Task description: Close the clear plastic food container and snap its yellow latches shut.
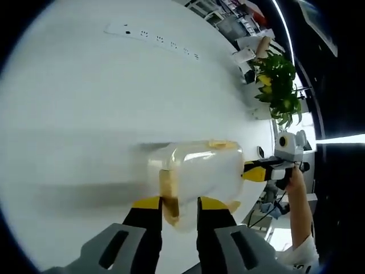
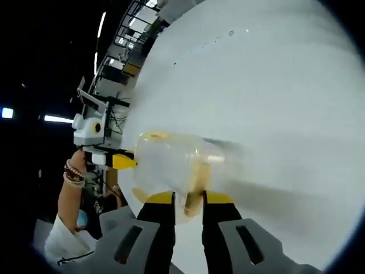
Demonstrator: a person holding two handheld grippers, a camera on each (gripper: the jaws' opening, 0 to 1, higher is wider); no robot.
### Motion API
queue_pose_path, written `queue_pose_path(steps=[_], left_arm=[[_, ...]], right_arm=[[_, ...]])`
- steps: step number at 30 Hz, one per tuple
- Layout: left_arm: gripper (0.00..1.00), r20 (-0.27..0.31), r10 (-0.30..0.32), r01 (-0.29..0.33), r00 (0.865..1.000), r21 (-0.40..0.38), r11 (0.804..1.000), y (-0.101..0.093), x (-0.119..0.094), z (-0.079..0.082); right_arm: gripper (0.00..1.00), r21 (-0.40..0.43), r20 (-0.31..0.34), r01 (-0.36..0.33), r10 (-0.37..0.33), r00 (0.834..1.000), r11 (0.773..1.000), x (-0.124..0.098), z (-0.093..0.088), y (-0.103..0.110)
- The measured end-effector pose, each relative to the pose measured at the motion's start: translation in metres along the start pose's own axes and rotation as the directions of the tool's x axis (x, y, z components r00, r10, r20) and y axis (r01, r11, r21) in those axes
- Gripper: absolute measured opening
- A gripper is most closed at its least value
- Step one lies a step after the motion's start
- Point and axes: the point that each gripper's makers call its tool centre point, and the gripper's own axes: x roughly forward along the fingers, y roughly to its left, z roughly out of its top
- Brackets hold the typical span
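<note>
Clear plastic food container [image 1: 197, 174] w/ yellow latches sits on white round tabletop [image 1: 85, 103], long axis running betw. the two grippers. Left gripper [image 1: 179, 214] has jaws narrowly apart around one end latch [image 1: 168, 197]; right gripper [image 2: 188, 208] likewise at opposite end. Real grip: cannot tell, blur hides latch state.

1 container [image 1: 199, 171], 2 tools [image 1: 179, 208], 1 plant [image 1: 279, 85]
</note>
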Motion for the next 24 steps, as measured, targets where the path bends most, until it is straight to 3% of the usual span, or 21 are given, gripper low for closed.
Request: queue_pose_path(steps=[5, 16, 18, 21, 22, 24], left_arm=[[0.17, -0.01, 0.035, -0.035, 0.999, 0.052, 0.998, -0.003, -0.003, 0.002], [0.18, -0.012, 0.045, -0.044, 0.999, 0.093, 0.995, -0.001, -0.006, 0.001], [0.18, -0.01, 0.061, -0.059, 0.998, 0.115, 0.992, -0.001, -0.006, 0.001], [0.18, -0.007, 0.101, -0.097, 0.995, 0.19, 0.977, 0.0, -0.008, 0.003], [0.18, 0.001, 0.114, -0.111, 0.993, 0.247, 0.963, 0.0, -0.008, 0.005], [0.18, -0.002, 0.133, -0.127, 0.991, 0.266, 0.955, -0.002, -0.008, 0.004]], right_arm=[[0.13, -0.01, 0.009, 0.002, -0.002, 1.0, 1.0, 0.002, -0.001, 0.001], [0.15, -0.061, 0.002, 0.03, -0.03, 1.0, 0.998, 0.002, 0.004, 0.005], [0.15, -0.098, 0.004, 0.052, -0.052, 0.999, 0.994, 0.002, 0.004, 0.006], [0.15, -0.201, -0.009, 0.118, -0.122, 0.992, 0.972, 0.0, 0.007, 0.007], [0.15, -0.245, -0.021, 0.145, -0.154, 0.988, 0.959, -0.001, 0.007, 0.008], [0.16, -0.317, -0.043, 0.172, -0.195, 0.98, 0.933, -0.001, 0.008, 0.01]])
